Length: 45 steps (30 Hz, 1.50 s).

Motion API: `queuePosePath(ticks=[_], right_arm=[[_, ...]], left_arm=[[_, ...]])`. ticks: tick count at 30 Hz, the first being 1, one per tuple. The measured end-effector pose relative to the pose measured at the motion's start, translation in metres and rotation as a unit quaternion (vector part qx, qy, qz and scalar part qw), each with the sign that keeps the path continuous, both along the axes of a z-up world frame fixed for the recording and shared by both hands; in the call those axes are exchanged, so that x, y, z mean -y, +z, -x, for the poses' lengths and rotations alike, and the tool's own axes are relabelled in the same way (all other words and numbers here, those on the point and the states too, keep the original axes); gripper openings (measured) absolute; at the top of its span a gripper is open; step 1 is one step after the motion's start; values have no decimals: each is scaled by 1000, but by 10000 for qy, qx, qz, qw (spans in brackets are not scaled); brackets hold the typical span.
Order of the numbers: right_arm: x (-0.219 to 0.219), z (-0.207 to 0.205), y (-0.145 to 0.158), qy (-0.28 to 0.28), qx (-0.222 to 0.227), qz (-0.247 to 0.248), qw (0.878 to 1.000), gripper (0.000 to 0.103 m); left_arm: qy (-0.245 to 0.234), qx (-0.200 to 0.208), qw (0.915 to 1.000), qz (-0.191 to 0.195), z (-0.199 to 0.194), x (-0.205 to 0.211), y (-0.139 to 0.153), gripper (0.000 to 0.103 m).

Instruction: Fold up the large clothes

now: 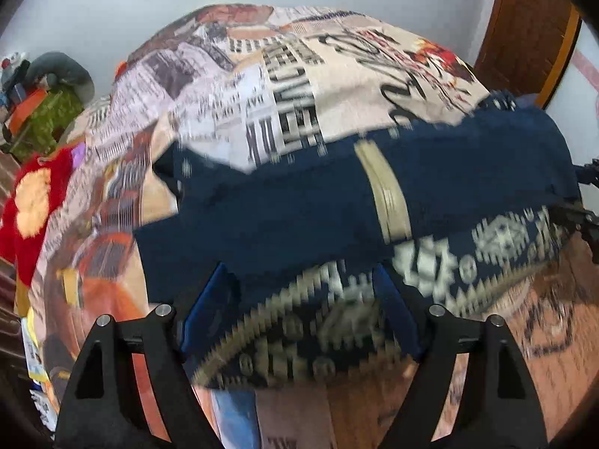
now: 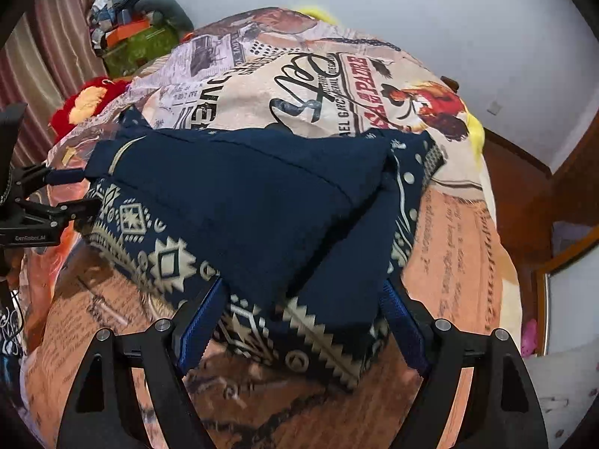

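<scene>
A navy garment (image 1: 299,202) with a cream geometric border lies folded in a long band across the printed bedspread (image 1: 337,75). My left gripper (image 1: 301,299) is open, and the garment's patterned edge lies between its blue pads (image 1: 209,299) without being pinched. The right wrist view shows the same garment (image 2: 254,202) with a plain navy layer folded over the patterned part. My right gripper (image 2: 303,292) is open too, straddling the near patterned hem. In that view my left gripper (image 2: 80,192) is at the garment's left end, and in the left wrist view my right gripper (image 1: 584,194) shows at the right edge.
A red and yellow plush cloth (image 1: 33,202) lies at the bed's left side. A green pile with toys (image 2: 138,41) sits at the far left corner by a curtain (image 2: 45,56). Wooden furniture (image 2: 524,194) stands to the right of the bed, and a pale wall (image 2: 411,7) is behind.
</scene>
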State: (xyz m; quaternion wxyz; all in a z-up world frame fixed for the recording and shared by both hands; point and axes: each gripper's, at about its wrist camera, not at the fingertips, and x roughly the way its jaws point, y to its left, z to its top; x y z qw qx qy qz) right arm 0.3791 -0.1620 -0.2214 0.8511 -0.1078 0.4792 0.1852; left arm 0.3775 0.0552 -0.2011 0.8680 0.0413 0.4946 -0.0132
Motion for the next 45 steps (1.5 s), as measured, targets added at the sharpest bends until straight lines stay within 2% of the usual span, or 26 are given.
queuePosePath(ticks=[9,15,17,21,26,28,32,34,38,41,45], right_arm=[[1,-58,12,-161,58,-224,9996,82],[21,-109,37,-831,431,-358,9950,82],[29,-123,41,-1043,435,-374,9929,82],[36,-127,48,-1140,340,-814,9896,82],[8,-104,49,-650,256,-996,9926,83],[-8,-95,48,-408,211,-995,9940,83],[-53,-78,39,219,94,-825,9963,83],[-70,-73,31,425,93,-659,9969,83],[-100,-67,2,719,12,-157,9973,83],[-102,-65,-12,712,37,-35,9975,85],[-90,-67,-16,669,-48,-265,9974,88]], left_arm=[[33,288,9984,-495,-70,-1,14,80],[428,810,9932,-723,-103,-21,45,80],[657,862,9926,-540,-106,-36,54,80],[933,893,9914,206,-92,-67,66,80],[833,595,9924,676,-60,-77,56,80],[639,483,9946,662,-47,-70,47,80],[275,203,9984,461,-17,-57,20,80],[205,48,9995,226,-8,-53,3,80],[261,-207,9982,-505,-7,-56,-28,80],[485,-230,9932,-1035,-20,-68,-36,80],[942,-33,9913,-919,-46,-99,-19,80]])
